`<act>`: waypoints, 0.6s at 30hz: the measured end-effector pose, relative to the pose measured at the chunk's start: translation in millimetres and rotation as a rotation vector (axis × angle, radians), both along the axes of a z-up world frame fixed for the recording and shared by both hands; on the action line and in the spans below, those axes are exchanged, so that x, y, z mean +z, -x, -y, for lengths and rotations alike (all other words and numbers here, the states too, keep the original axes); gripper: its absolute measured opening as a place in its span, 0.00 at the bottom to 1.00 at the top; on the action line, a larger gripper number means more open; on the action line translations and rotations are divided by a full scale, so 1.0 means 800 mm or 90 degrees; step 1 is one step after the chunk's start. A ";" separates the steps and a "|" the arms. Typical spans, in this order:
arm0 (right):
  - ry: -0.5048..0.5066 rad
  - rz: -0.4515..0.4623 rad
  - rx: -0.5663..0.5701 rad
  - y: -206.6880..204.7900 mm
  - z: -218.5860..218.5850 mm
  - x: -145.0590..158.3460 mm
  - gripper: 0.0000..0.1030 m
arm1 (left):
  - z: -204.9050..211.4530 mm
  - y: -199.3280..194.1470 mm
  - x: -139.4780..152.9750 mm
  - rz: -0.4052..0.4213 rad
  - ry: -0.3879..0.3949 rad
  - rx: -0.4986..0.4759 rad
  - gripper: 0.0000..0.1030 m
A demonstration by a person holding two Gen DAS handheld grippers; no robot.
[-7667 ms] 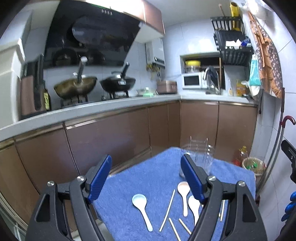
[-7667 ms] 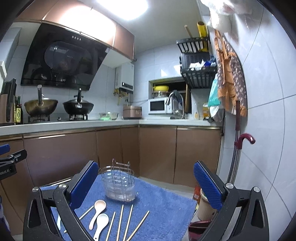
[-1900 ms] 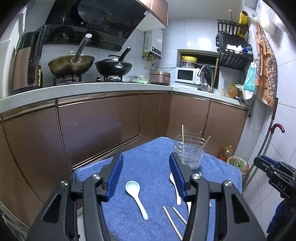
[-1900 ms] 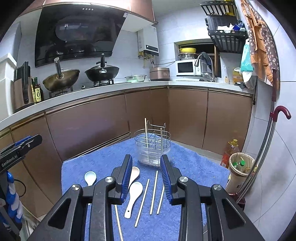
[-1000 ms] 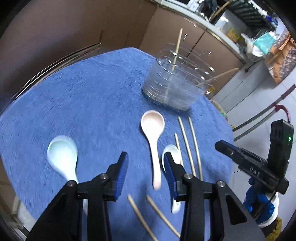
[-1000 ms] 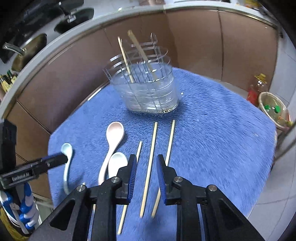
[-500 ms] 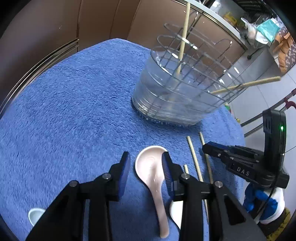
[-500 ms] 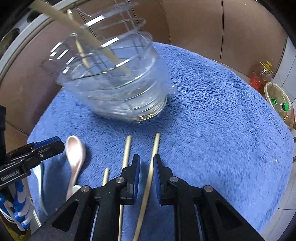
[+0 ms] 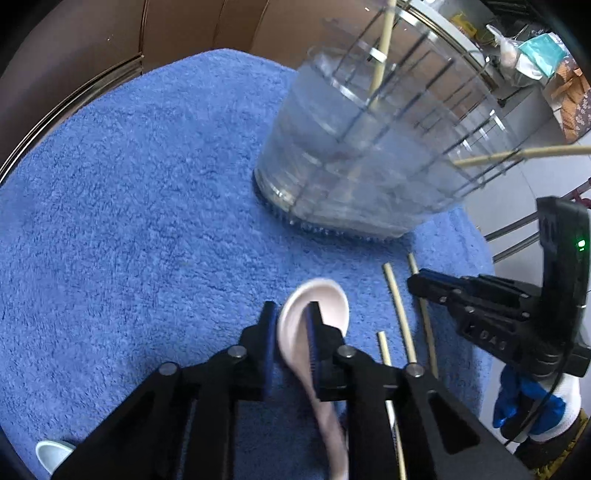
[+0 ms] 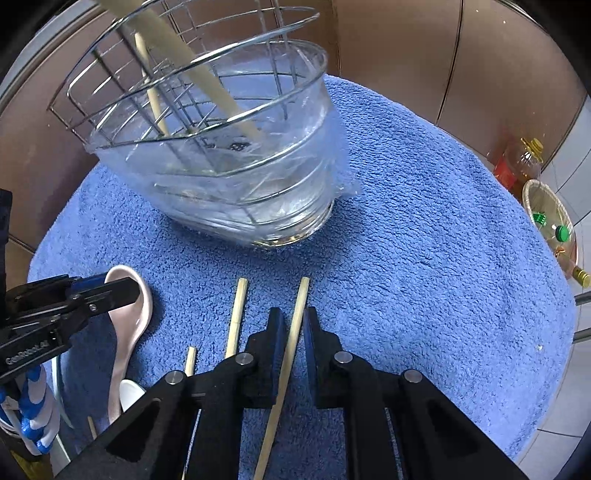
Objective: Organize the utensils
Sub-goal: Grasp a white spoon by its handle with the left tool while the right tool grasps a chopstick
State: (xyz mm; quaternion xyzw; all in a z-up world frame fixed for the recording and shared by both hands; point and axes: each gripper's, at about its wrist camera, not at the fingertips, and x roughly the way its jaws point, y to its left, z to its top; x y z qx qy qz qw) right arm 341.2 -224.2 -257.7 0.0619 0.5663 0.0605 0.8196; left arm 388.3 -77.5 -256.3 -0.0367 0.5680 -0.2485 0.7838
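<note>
On blue towel [image 10: 406, 221], left gripper [image 9: 291, 314] closing on pink spoon [image 9: 325, 299]; right gripper [image 10: 293, 321] clamps chopstick [image 10: 295, 325].

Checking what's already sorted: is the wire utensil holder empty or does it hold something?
Not empty: two chopsticks lean inside the wire holder.

Two chopsticks [image 10: 162, 33] stand in the one wire holder [image 10: 229, 177]. Three chopsticks [image 10: 236, 317] lie loose by the jaws, one between the right pair. Three spoons [image 10: 129, 325] are visible.
</note>
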 end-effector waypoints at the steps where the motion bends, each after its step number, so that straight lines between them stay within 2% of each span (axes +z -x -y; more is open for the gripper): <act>1: -0.001 0.000 0.001 0.000 -0.008 0.000 0.08 | 0.001 0.002 0.000 0.005 -0.001 0.001 0.10; 8: -0.034 0.027 0.001 0.027 0.005 0.015 0.06 | -0.007 0.018 0.016 0.046 -0.009 0.011 0.07; 18: -0.068 0.165 0.024 0.113 0.024 0.088 0.06 | -0.046 0.064 0.077 0.152 0.016 0.062 0.07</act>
